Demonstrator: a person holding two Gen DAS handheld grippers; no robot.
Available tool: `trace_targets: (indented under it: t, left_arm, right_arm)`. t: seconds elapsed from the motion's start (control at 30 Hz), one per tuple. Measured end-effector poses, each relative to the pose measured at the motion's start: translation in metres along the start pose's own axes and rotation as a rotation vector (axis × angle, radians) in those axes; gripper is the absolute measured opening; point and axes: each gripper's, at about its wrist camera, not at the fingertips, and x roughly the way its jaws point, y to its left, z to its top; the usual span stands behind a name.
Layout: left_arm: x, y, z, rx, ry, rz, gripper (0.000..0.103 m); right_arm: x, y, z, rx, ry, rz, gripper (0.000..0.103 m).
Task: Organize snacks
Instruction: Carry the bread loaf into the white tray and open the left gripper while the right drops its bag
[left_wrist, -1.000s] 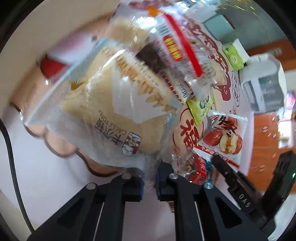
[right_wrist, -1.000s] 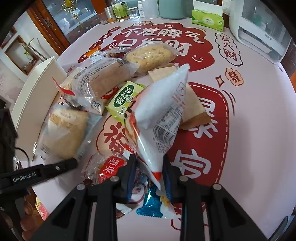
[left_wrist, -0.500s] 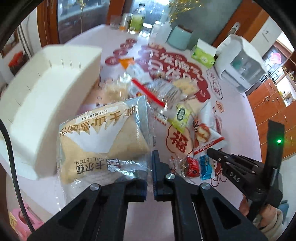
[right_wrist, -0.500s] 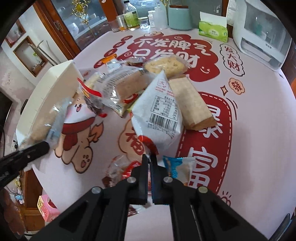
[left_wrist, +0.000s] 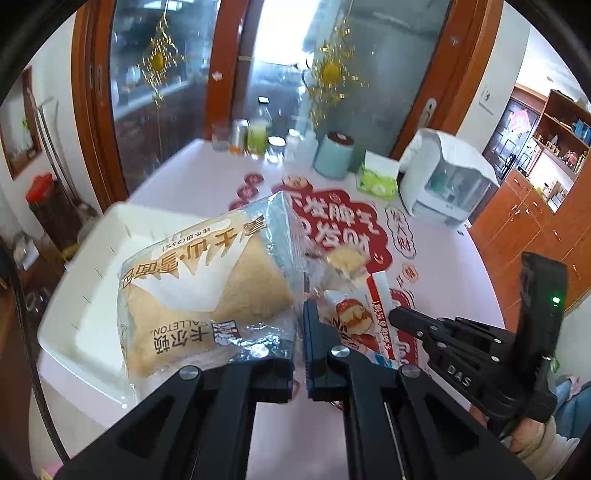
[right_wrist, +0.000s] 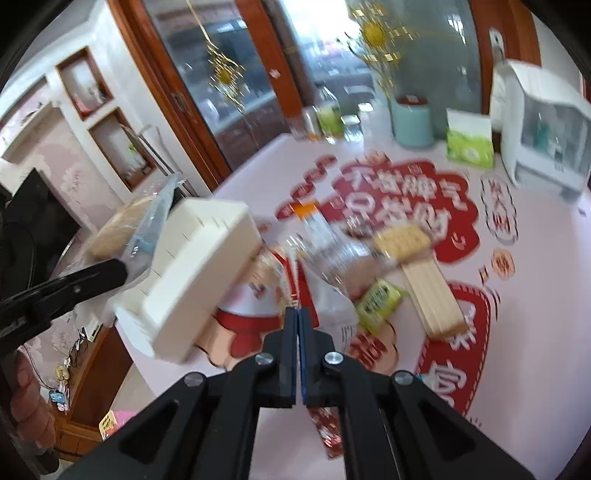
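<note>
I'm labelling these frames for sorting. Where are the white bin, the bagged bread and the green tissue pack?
white bin (left_wrist: 92, 295), left wrist view, bare inner floor.
bagged bread (left_wrist: 207, 295), left wrist view, middle of the wrapper.
green tissue pack (right_wrist: 470, 149), right wrist view, front face.

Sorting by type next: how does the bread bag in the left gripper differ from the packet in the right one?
The bread bag is clear film showing a tan loaf; the white packet is opaque with red print. The bread bag hangs before the white bin; the white packet hangs over loose snacks on the table. Shared: left gripper and right gripper each pinch an edge, shut.
</note>
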Motion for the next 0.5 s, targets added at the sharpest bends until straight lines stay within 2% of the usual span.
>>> trace_targets:
  t: [0.23, 0.5]
  left_arm:
    - [-0.017, 0.050, 0.028, 0.033, -0.036, 0.076, 0.002]
    - [0.004, 0.134, 0.038, 0.078, 0.062, 0.093, 0.002]
  right_arm:
    - [-0.005, 0.058, 0.036, -0.061, -0.061, 0.043, 0.001]
    - [0.028, 0.148, 0.070, -0.125, -0.086, 0.084, 0.001]
